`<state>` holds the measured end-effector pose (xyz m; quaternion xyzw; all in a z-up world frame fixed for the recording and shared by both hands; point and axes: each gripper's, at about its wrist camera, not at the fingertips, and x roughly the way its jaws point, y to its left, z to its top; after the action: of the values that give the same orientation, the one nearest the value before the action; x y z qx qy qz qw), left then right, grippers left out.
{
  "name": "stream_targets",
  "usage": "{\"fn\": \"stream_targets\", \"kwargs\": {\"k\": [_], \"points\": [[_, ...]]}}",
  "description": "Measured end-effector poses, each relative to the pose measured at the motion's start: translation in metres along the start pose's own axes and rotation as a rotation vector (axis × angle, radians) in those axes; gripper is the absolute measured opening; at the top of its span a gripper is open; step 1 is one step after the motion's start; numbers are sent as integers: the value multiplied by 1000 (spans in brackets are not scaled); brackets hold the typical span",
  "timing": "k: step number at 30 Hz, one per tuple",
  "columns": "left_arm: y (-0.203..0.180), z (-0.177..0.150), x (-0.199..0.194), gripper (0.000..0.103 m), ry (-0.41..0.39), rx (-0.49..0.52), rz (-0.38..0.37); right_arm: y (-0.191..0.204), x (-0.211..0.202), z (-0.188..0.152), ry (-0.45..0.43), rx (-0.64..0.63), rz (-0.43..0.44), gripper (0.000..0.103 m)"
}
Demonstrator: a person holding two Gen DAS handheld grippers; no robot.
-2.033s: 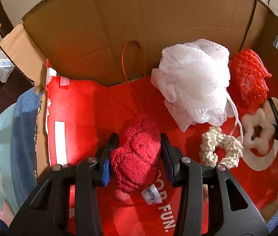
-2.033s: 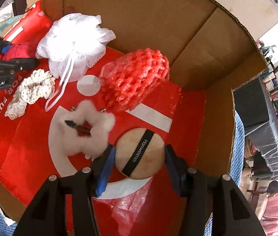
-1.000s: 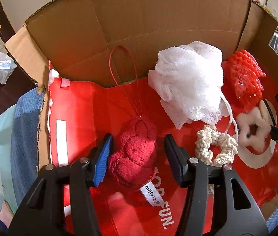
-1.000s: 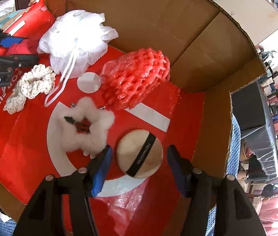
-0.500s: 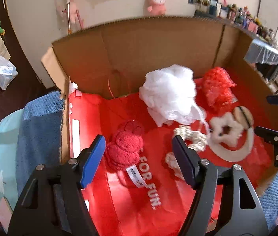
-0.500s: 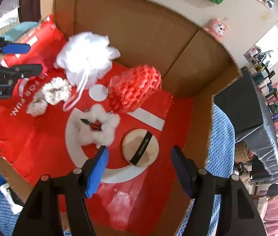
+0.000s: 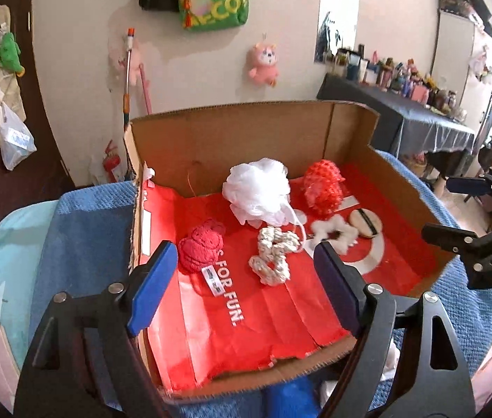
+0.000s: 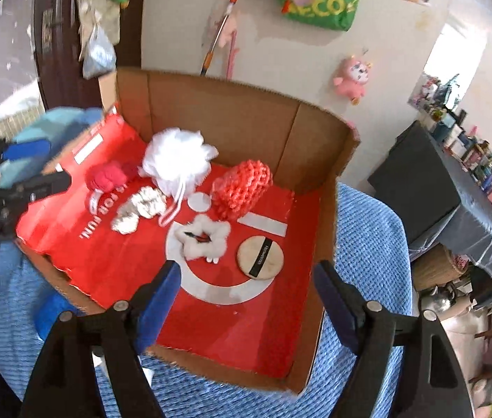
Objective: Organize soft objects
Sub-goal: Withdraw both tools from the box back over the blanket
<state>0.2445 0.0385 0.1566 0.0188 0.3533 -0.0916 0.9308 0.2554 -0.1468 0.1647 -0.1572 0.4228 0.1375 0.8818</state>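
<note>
A blue towel covers the soft surface underneath. It looks bumpy and knitted. A cardboard box sits right on the towel. The box is open on top, with its tall back wall at 12 o'clock and a low front edge at 6 o'clock. The towel sticks out past the box at 3 o'clock, at 6 o'clock and at 9 o'clock. A darker blue towel lies beside the box at 9 o'clock, touching its side wall. A light blue cover lies past that towel.
</note>
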Motion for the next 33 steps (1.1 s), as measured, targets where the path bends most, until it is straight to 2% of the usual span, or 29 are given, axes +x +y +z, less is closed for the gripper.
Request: {"fn": "stream_targets", "kwargs": {"k": [2,6,9,14,18,23,28,33], "points": [[-4,-8,-11,85,-31,3,5,3,-14,-5,-45,20,15,90],[-10,-23,-35,87,-86,-16,-13,12,-46,-21,-140,59,19,91],[-15,-34,-51,89,-119,-20,-14,19,-62,-33,-189,78,22,102],[-28,-55,-79,95,-199,-8,11,27,-86,-57,-264,119,16,103],[-35,-75,-97,97,-251,-15,19,32,-99,-81,-326,158,-34,103],[-42,-106,-106,98,-274,-42,29,37,-101,-111,-356,214,-9,103],[-47,-137,-103,98,-286,-56,79,45,-96,-144,-384,273,-11,103],[-53,-159,-93,98,-255,-51,75,57,-82,-166,-380,274,-64,103]]}}
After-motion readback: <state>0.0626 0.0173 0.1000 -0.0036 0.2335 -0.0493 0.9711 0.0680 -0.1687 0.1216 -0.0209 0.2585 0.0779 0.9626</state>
